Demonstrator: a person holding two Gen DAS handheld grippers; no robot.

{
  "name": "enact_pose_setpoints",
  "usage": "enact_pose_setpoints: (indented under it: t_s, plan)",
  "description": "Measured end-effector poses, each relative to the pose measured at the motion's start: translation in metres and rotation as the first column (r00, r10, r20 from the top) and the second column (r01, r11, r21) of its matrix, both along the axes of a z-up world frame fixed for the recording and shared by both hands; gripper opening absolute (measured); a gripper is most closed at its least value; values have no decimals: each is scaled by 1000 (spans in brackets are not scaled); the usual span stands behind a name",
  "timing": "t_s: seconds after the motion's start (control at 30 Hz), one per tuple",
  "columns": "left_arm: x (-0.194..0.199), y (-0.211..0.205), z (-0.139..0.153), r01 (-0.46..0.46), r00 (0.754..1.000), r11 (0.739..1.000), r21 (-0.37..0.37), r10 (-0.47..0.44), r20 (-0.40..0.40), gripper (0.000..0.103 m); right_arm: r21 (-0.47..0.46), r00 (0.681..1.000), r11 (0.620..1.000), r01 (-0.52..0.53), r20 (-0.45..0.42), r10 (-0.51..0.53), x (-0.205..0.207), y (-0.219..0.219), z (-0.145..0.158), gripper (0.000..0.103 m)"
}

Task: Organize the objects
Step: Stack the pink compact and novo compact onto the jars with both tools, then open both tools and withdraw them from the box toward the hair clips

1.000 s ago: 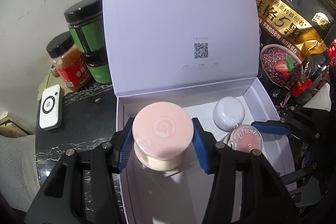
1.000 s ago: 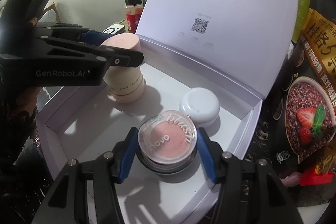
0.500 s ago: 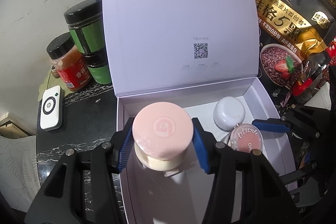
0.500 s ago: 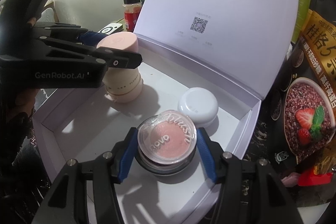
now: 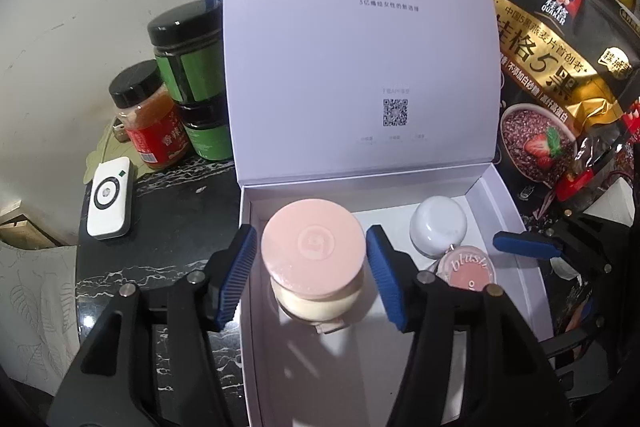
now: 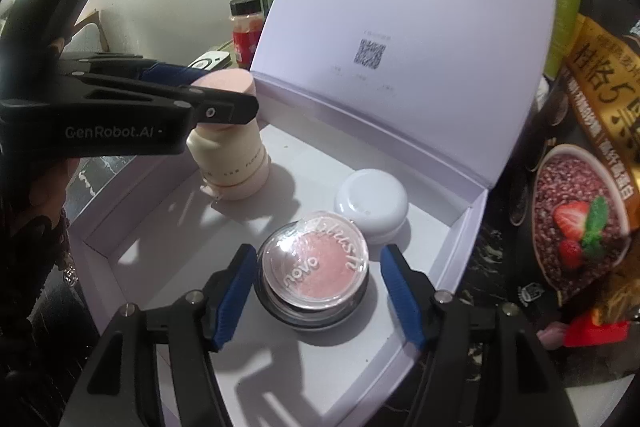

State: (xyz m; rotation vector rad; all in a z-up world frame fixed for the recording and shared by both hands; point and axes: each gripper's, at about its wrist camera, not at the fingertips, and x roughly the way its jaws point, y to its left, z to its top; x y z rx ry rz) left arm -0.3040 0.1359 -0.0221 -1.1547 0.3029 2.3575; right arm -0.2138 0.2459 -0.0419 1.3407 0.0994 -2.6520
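A pink-lidded cream jar (image 5: 313,261) stands on the floor of the open white box (image 5: 498,195). My left gripper (image 5: 308,277) straddles the jar with its jaws opening, and a gap shows between each blue pad and the lid. A round blush compact (image 6: 314,269) sits in the same box beside a small white round case (image 6: 372,203). Around the compact, my right gripper (image 6: 316,295) has its jaws opening too, pads clear of its sides. In the right wrist view the cream jar (image 6: 236,163) rests on the box floor under the left gripper's finger.
The box's lid (image 5: 360,67) stands upright behind. Black-capped jars (image 5: 180,67) and a white remote (image 5: 110,197) lie left of the box on the dark marble table (image 5: 168,203). A black oat bag (image 5: 556,79) leans at the right.
Both grippers have spread their jaws off the cream jar and the blush compact, which now sit free on the box floor. Neither hand has shifted.
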Motion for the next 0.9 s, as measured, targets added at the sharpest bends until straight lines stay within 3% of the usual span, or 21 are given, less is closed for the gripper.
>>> enact_pose_setpoints:
  t_s: [0.63,0.9]
  plan:
    - [33,-16,37,-25,998,999,25,27,-51,62,38,996,998,42,-75,-39,39,-2,44,66]
    - [64,-30,63,-40,995,999,34,43,-90,70,56,991,997,56,-124,-49,60,-13,66,66]
